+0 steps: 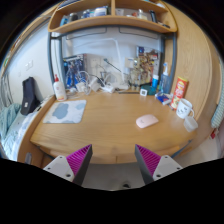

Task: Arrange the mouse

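Holding our gripper with jaws wide open and empty, we see the mouse ahead-right on the surface, lying crosswise.

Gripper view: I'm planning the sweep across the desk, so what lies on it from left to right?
Black object at the desk's left edge → mouse pad → mouse → white mug. The gripper is open, short of them all.
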Tool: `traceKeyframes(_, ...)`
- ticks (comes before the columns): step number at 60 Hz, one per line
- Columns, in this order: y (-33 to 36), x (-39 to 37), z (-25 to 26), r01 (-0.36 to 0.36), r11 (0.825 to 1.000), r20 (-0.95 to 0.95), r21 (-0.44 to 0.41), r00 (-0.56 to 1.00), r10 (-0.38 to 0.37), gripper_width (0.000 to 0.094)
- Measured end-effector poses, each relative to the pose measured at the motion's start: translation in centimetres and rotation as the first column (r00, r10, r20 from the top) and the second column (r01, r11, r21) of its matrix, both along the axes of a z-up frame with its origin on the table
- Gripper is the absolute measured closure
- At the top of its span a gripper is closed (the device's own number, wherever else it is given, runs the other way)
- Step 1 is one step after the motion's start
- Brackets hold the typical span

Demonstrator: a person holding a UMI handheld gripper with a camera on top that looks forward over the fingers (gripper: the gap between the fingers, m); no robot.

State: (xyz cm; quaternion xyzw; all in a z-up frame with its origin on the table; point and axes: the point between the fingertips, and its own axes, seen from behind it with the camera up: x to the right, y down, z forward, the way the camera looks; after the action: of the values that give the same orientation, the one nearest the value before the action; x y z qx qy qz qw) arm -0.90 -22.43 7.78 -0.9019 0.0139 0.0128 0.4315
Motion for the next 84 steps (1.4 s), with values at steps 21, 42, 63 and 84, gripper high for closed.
traceKeyframes(21,7.0,12.3,-6.6,0.149,0.982,0.027,-0.114,0.989,-0.146,0.0087)
traceKeyframes(42,16.7,13.7,-9.6,0.116,0.974,-0.008,-0.196,0.993,-0.120,0.0082)
traceKeyframes(63,23.0,12.0,-9.9,0.013,0.977,0.000,-0.211,1.000,-0.013,0.0299)
traceKeyframes(84,23.3,11.1,-10.2,-0.096,0.971,0.042,-0.219,0.993,0.108,0.0608)
